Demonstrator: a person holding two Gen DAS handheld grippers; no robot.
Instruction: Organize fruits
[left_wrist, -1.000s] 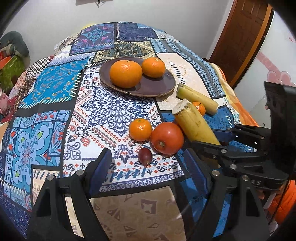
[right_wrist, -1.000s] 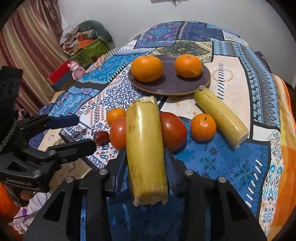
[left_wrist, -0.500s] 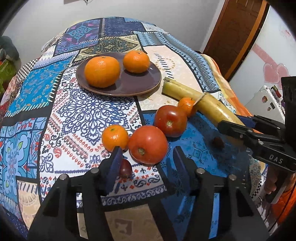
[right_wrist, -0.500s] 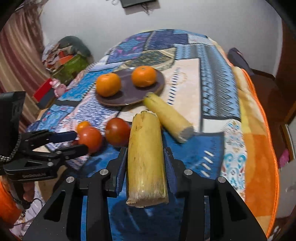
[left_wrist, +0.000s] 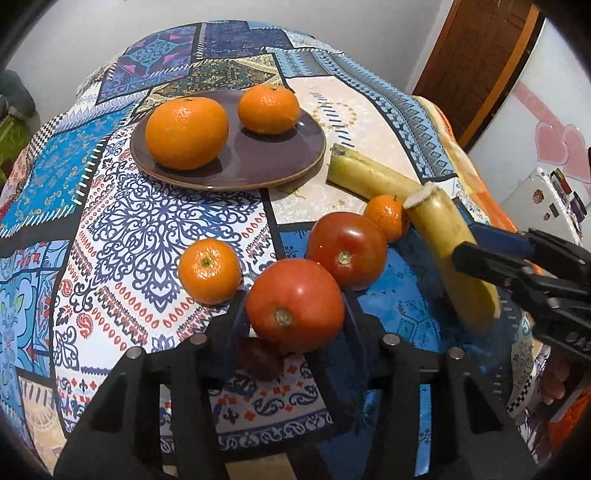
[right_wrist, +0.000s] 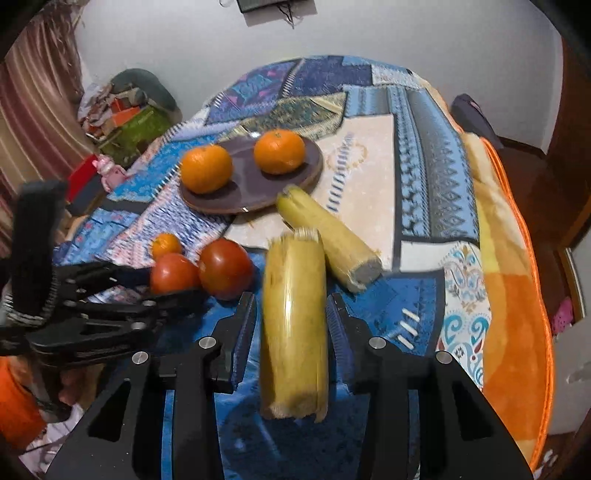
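My left gripper is shut on a red tomato, low over the patterned cloth. A second tomato sits just behind it. A small dark fruit lies under the left fingers. My right gripper has its jaws apart around a yellow stalk piece with gaps on both sides; the piece looks blurred. It also shows in the left wrist view. A purple plate holds two oranges. A second yellow piece lies by the plate.
A small mandarin lies left of the held tomato, and another mandarin sits between the far tomato and the yellow pieces. An orange blanket edge runs along the right. Clutter and a curtain stand at the far left.
My left gripper moved forward and closed on the near tomato. My right gripper opened its jaws around the yellow piece, which it gripped tightly before.
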